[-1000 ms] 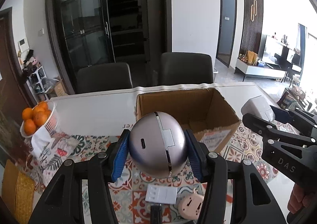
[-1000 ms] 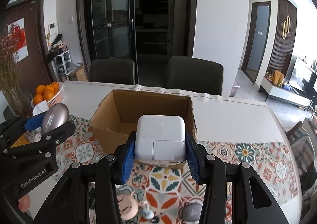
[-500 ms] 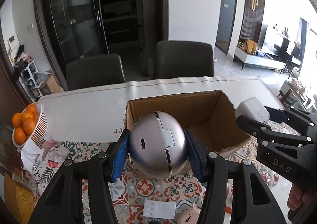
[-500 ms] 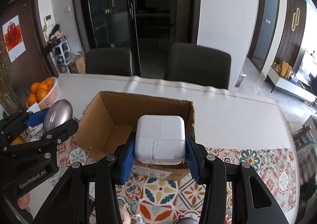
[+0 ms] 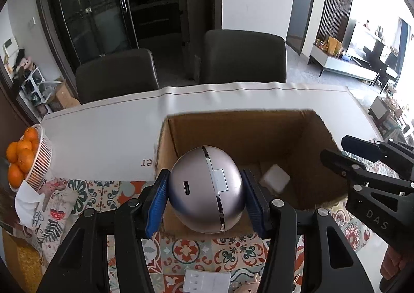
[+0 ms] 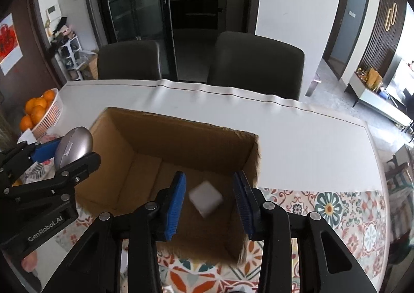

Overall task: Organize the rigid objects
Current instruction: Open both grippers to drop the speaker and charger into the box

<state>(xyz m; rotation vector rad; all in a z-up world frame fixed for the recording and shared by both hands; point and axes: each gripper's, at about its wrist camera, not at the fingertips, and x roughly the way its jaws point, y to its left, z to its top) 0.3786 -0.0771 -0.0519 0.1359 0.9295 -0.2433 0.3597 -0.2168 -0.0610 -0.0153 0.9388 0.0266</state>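
Note:
An open cardboard box point(image 5: 320, 176) point(image 6: 121, 127) stands on the table. My left gripper point(image 5: 205, 199) is shut on a round silver device point(image 5: 207, 189), held over the box's near left rim; it also shows in the right wrist view point(image 6: 73, 145). My right gripper point(image 6: 209, 205) is open and empty above the box's near right part. A white square charger point(image 6: 205, 198) is blurred inside the box below it, and shows in the left wrist view point(image 5: 274, 179) on the box floor.
A basket of oranges point(image 5: 23, 155) sits at the table's left edge on a patterned cloth. A white card point(image 5: 207, 281) and a pink item point(image 5: 248, 287) lie on the tiled mat near me. Two dark chairs point(image 6: 256, 60) stand behind the table.
My right gripper opened and let go of the white charger, which dropped into the box. Both grippers moved forward over the box; the left still holds the silver device.

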